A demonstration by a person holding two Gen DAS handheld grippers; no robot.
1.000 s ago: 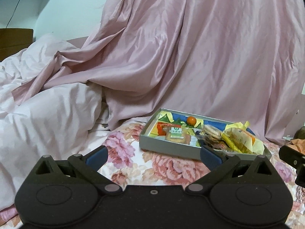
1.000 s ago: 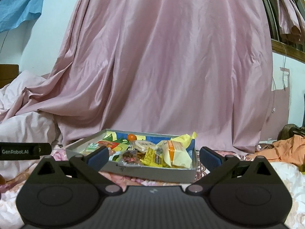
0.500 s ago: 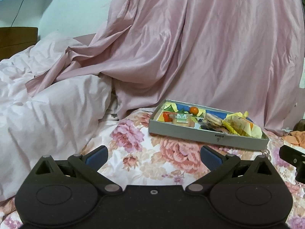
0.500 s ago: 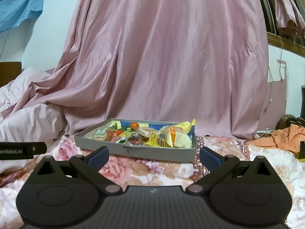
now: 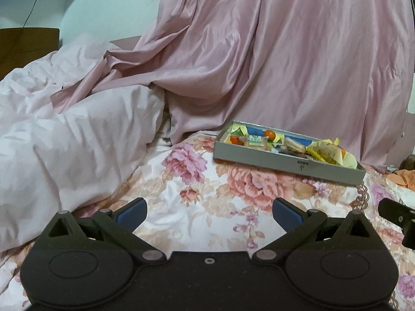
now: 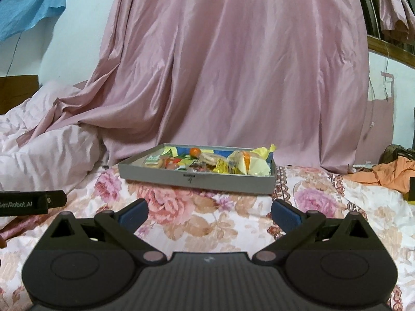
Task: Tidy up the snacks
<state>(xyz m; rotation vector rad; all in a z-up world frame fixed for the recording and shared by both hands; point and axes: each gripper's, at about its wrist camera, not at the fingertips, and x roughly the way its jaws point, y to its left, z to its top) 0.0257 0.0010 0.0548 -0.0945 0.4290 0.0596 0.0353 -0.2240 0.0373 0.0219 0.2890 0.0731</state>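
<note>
A shallow grey box [image 5: 262,159] [image 6: 228,178] lies on the floral bedsheet, filled with wrapped snacks. Among them are a small orange fruit [image 5: 270,134] [image 6: 195,151], a green-labelled packet [image 5: 255,140] and yellow wrappers [image 5: 329,153] [image 6: 249,164]. My left gripper [image 5: 208,213] is open and empty, well short of the box, which sits ahead and to its right. My right gripper [image 6: 209,212] is also open and empty, with the box straight ahead and some way off. Part of the other gripper shows at each view's edge.
A floral sheet [image 6: 233,217] covers the bed. A rumpled pale pink duvet [image 5: 64,142] rises on the left. A pink satin curtain [image 6: 233,64] hangs right behind the box. Orange cloth [image 6: 389,171] lies at the right, and blue fabric [image 6: 28,2] hangs top left.
Both grippers have drawn back from the box, which now looks smaller and farther away. Both stay open and empty.
</note>
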